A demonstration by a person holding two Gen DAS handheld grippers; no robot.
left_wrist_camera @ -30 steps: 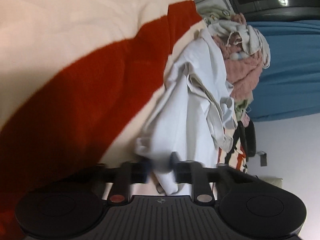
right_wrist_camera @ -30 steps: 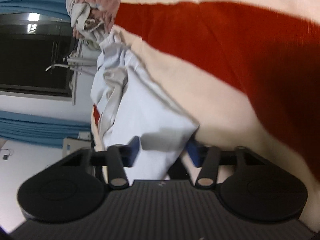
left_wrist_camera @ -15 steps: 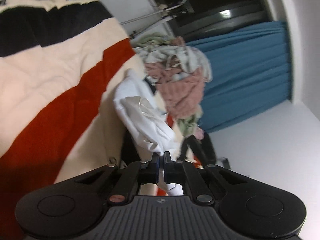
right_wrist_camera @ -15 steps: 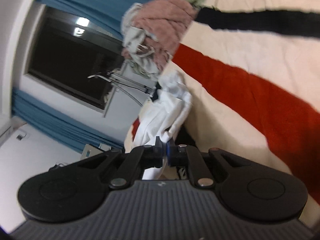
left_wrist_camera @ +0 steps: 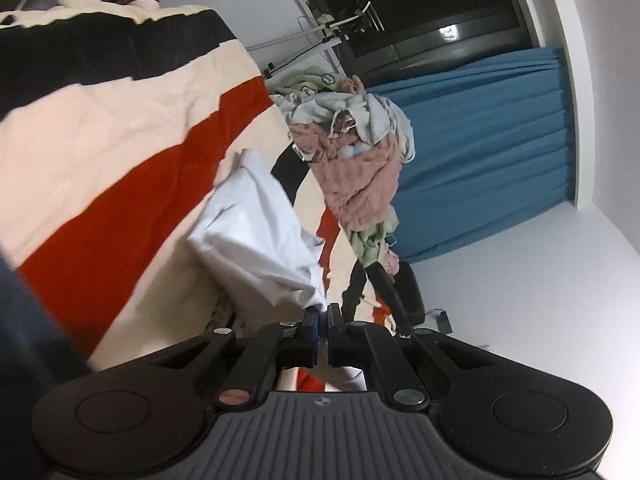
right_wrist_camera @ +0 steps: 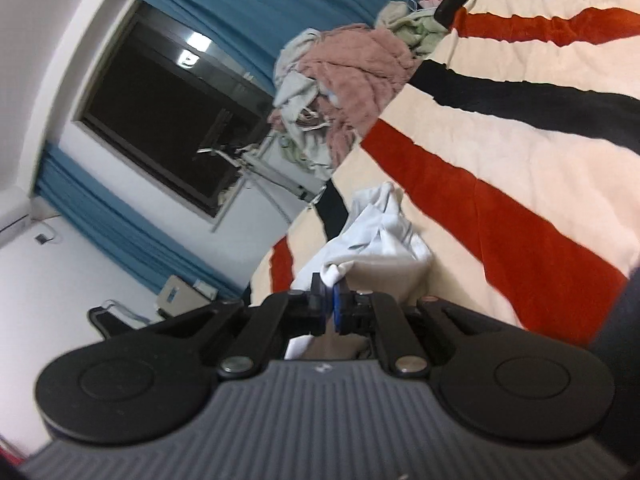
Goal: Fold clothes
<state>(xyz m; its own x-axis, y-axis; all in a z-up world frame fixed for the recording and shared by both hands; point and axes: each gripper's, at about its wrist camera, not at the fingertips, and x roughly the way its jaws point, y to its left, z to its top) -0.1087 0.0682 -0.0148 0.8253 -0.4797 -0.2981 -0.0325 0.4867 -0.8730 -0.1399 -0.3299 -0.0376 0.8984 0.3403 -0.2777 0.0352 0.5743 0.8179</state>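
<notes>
A white garment (left_wrist_camera: pixel 256 240) hangs lifted above the striped blanket (left_wrist_camera: pixel 120 128). My left gripper (left_wrist_camera: pixel 323 314) is shut on one of its edges. In the right wrist view the same white garment (right_wrist_camera: pixel 376 236) stretches away from my right gripper (right_wrist_camera: pixel 329 294), which is shut on another bunched edge of it. The cloth sags between the two grips, and its lower part is hidden behind the gripper bodies.
A pile of unfolded clothes (left_wrist_camera: pixel 360 152), pink, grey and pale green, lies at the far end of the blanket; it also shows in the right wrist view as a clothes pile (right_wrist_camera: pixel 352 76). Blue curtains (left_wrist_camera: pixel 480 152), a dark window (right_wrist_camera: pixel 168 112) and a drying rack (right_wrist_camera: pixel 256 160) stand behind.
Both grippers closed on the white garment's edges and lifted it off the blanket. The views have swung up, so the clothes pile, curtains and window now show.
</notes>
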